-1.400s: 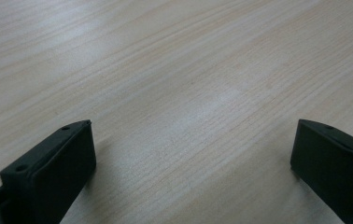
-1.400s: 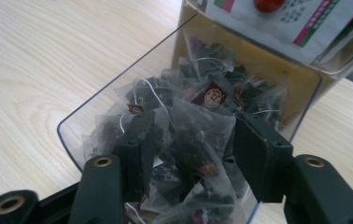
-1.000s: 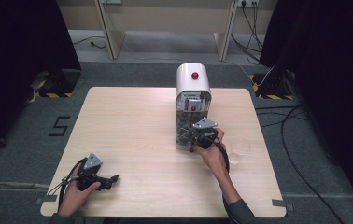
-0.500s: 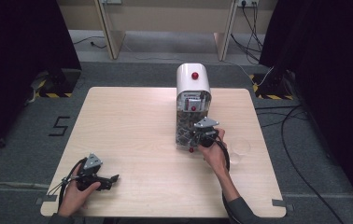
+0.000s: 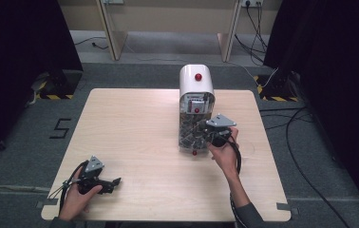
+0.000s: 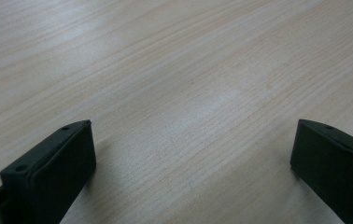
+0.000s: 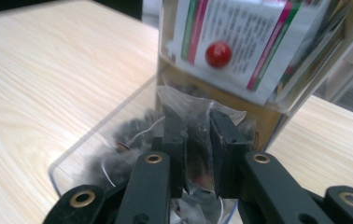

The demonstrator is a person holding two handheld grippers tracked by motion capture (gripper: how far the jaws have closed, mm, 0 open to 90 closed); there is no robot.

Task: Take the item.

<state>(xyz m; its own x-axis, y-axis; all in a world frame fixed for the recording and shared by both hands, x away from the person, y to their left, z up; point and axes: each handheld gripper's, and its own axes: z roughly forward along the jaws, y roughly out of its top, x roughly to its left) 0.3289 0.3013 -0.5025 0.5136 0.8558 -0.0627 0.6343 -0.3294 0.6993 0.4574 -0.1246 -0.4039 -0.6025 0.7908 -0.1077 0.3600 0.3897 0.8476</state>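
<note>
Right hand-held gripper (image 7: 197, 154) has just closed, pinching a clear sachet (image 7: 198, 112) in the dispenser's (image 5: 196, 85) tray; label print (image 7: 240, 42) blurred. Left hand-held gripper (image 5: 113, 183) spread over pale wooden surface (image 5: 135, 128). Floor marked "5" (image 5: 60, 128).

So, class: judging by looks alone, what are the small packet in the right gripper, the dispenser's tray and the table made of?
Packet: thin clear film, probably plastic, since it is crinkled, glossy and shows dark contents. Dispenser tray: clear rigid plastic or acrylic, with a see-through wall and a bright smooth edge. Table: pale wood-grain top with a satin sheen, possibly laminate. Right gripper: matte black jaws pinching the packet.
</note>
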